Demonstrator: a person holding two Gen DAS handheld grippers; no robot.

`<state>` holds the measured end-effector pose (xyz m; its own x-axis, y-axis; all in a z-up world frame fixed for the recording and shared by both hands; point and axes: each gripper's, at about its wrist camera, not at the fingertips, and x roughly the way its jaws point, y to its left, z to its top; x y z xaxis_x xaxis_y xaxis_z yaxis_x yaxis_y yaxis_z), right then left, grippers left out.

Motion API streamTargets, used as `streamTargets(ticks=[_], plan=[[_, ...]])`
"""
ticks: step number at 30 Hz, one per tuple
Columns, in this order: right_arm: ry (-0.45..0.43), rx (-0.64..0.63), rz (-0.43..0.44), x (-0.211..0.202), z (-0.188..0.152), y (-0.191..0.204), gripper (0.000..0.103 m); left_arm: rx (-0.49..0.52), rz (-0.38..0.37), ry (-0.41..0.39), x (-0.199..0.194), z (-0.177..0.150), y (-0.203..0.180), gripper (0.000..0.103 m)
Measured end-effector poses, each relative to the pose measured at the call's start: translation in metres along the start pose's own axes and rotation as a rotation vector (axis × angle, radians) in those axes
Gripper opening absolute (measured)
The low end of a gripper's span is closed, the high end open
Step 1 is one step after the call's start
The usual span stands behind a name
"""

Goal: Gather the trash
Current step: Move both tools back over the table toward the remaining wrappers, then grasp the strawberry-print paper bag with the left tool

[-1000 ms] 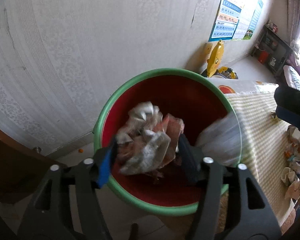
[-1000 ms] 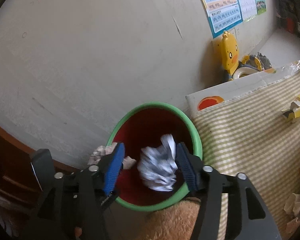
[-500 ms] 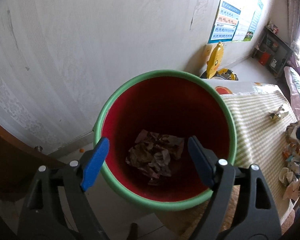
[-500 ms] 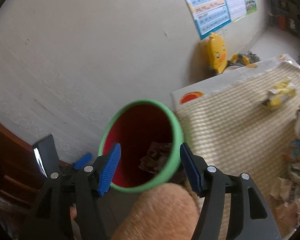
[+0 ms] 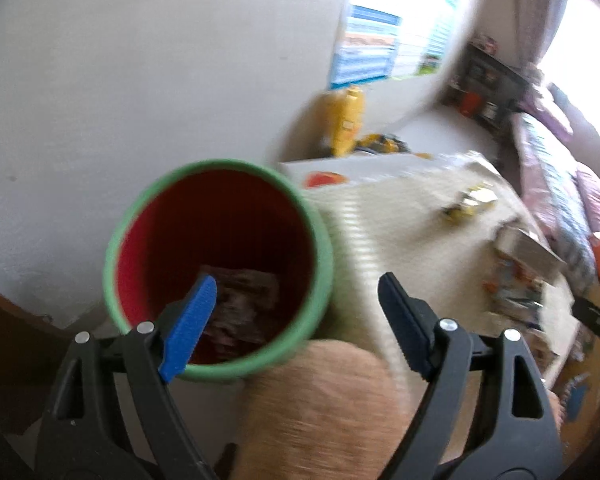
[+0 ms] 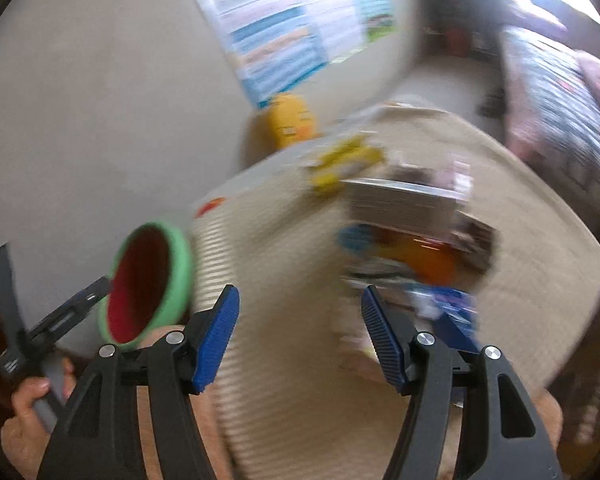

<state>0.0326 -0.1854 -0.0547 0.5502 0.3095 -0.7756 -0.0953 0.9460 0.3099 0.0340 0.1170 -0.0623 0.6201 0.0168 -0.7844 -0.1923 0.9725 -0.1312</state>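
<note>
Gaping with nothing between them, both the left gripper (image 5: 296, 320) and right gripper (image 6: 298, 336) hover near. Farther right, the litter (image 6: 416, 248) on the striped cloth (image 6: 292, 272) looks light and crushable; pinch each crumpled middle. Far left stands the bin (image 5: 220, 272).

left gripper (image 5: 296, 312): black arms, blue pads, silver screws | right gripper (image 6: 296, 336): same | orange fuzzy sleeve (image 5: 324, 412)

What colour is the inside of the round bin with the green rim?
Red inside the round green-rimmed bin, with crumpled paper trash at the bottom. The left wrist view shows it best.
</note>
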Motion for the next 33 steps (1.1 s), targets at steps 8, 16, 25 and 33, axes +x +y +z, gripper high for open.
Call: streamTargets(ticks=[8, 16, 25, 33], plan=[[-0.031, 0.187, -0.089, -0.028, -0.02, -0.086, 0.061, 0.141, -0.211, 0.138, 0.009, -0.029, -0.098, 0.08], [-0.05, 0.295, -0.086, -0.041, -0.032, -0.124, 0.061, 0.226, -0.32, 0.249, 0.029, -0.042, -0.188, 0.08], [-0.112, 0.372, -0.103, -0.055, -0.036, -0.154, 0.067, 0.329, -0.289, 0.294, 0.039, -0.066, -0.221, 0.08], [-0.114, 0.402, -0.087, -0.055, -0.04, -0.164, 0.067, 0.334, -0.274, 0.353, 0.063, -0.077, -0.239, 0.08]])
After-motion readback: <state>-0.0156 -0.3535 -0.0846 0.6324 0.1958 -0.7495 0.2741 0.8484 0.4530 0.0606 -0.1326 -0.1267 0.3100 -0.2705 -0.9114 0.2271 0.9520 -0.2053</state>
